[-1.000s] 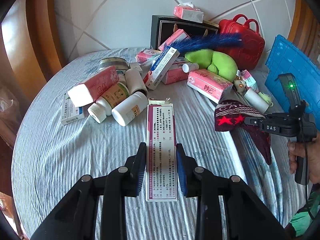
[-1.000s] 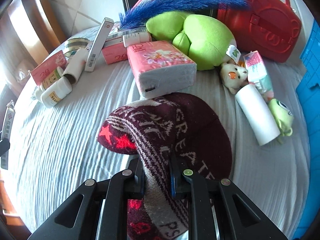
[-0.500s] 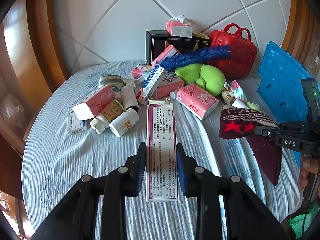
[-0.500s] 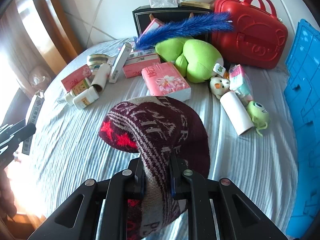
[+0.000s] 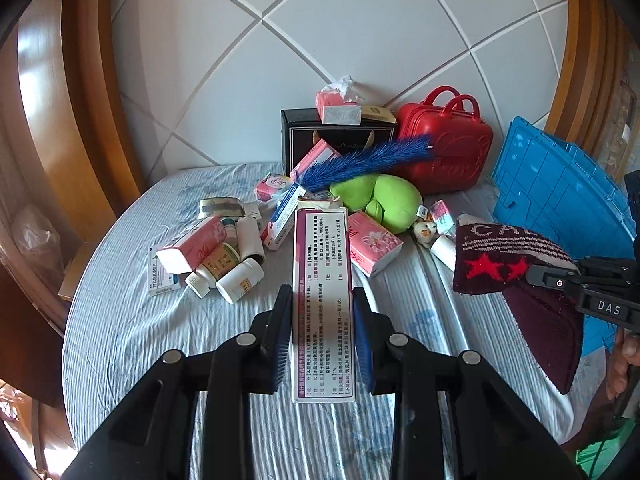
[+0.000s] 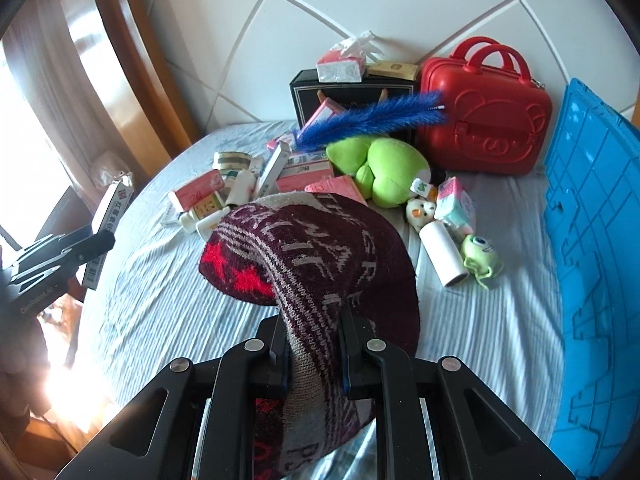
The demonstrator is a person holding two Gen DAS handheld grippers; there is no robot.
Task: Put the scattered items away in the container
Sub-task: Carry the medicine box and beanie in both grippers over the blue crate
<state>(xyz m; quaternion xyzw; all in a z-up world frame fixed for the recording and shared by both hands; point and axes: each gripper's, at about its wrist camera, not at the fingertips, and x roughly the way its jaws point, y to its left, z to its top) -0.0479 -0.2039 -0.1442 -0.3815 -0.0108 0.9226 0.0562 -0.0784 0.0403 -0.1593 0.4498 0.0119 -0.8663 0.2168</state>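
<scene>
My left gripper is shut on a long white and purple medicine box, held above the striped cloth. My right gripper is shut on a dark red knit hat with red stars, which droops over its fingers. The hat and the right gripper also show at the right of the left wrist view. From the right wrist view the left gripper with the box appears at far left. A blue crate stands at the right edge of the table.
Scattered on the round table: pill bottles, pink tissue packs, a green plush, a blue feather, a white roll, small toys. A red case and black box stand at the back by the wall.
Both grippers have risen with their loads; the table and its items look smaller and farther. The hat now hangs free of the cloth, and more of the blue crate shows.
</scene>
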